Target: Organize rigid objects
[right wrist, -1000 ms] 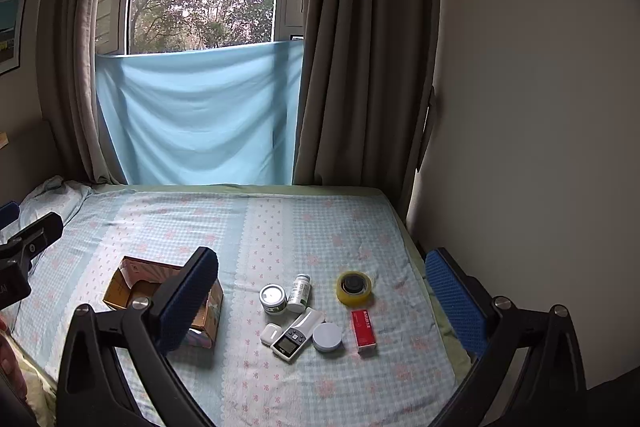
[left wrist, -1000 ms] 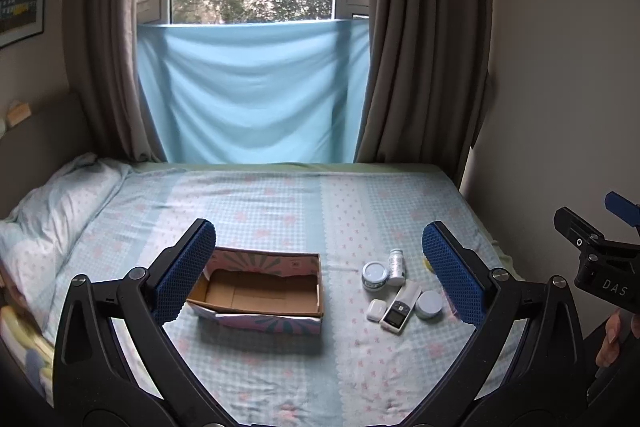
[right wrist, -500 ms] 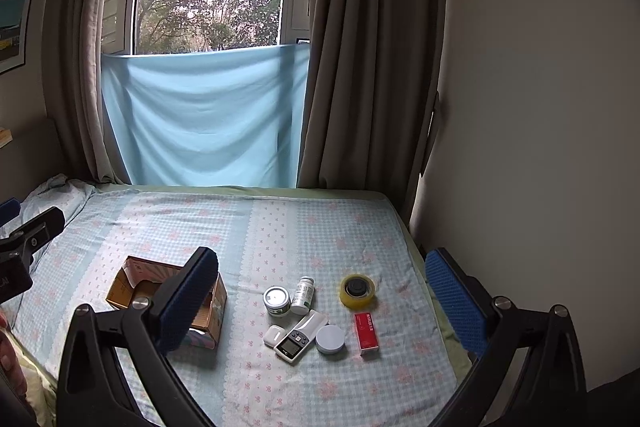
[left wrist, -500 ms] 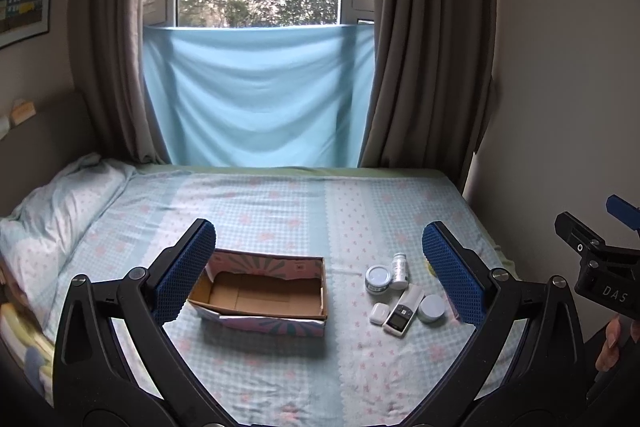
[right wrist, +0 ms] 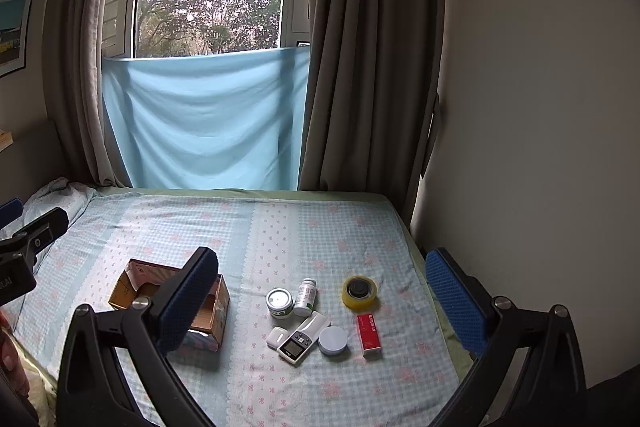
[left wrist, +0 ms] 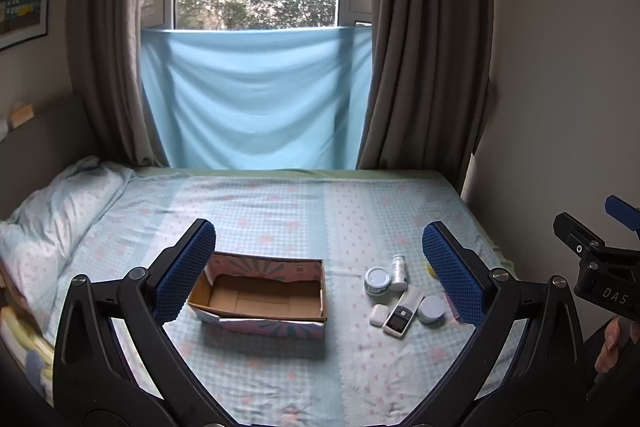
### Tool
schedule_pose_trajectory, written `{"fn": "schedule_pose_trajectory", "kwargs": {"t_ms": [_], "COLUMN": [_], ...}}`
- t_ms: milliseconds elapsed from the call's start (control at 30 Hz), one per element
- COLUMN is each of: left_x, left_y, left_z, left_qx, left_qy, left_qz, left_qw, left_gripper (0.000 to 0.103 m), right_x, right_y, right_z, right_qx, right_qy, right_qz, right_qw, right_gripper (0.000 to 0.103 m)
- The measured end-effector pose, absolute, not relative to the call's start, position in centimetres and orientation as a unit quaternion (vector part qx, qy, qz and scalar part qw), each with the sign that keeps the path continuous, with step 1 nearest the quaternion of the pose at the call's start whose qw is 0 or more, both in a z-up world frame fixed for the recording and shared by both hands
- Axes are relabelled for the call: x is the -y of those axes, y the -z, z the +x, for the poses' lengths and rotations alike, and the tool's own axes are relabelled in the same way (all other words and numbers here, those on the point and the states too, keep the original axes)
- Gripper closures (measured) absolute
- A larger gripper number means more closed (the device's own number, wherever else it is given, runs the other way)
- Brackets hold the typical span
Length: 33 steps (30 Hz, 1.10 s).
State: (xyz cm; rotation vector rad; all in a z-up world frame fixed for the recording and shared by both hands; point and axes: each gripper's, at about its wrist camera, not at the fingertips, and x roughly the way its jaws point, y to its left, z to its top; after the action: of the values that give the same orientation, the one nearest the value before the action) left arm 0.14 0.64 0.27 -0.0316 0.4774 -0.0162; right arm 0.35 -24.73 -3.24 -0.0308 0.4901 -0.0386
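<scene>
An open, empty cardboard box (left wrist: 260, 297) (right wrist: 210, 311) lies on the bed. To its right lies a cluster: a round tin (right wrist: 279, 301), a white pill bottle (right wrist: 305, 297), a tape roll (right wrist: 359, 291), a red box (right wrist: 369, 335), a round grey lid (right wrist: 333, 340), a white remote-like device (right wrist: 301, 338) and a small white case (right wrist: 278, 337). The tin (left wrist: 377, 280), bottle (left wrist: 398, 271) and device (left wrist: 402, 311) also show in the left wrist view. My left gripper (left wrist: 320, 271) and right gripper (right wrist: 322, 301) are both open and empty, held above the bed short of the objects.
The bed (left wrist: 280, 203) has a pale blue checked sheet, with a pillow (left wrist: 52, 211) at the left. A wall (right wrist: 540, 147) runs along the bed's right edge. Curtains and a blue cloth (left wrist: 256, 95) hang at the far end.
Both grippers have shifted slightly, so the box and objects sit a little further right and lower in view. Both stay open and empty. Nothing on the bed has moved.
</scene>
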Motion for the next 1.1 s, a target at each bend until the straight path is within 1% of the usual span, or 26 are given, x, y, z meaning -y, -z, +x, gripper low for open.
{"fn": "schedule_pose_trajectory", "kwargs": {"t_ms": [1100], "left_x": [-0.65], "left_y": [-0.34], "left_z": [0.06], "left_qx": [-0.222], "left_qy": [0.01], "left_qz": [-0.012], "left_qw": [0.975], "left_gripper": [0.0], "right_x": [24.08], "right_y": [3.58], "right_z": [0.16], "right_qx": [-0.241], "right_qy": [0.016], "right_qz": [-0.02], "right_qw": [0.97], "right_gripper": [0.0]}}
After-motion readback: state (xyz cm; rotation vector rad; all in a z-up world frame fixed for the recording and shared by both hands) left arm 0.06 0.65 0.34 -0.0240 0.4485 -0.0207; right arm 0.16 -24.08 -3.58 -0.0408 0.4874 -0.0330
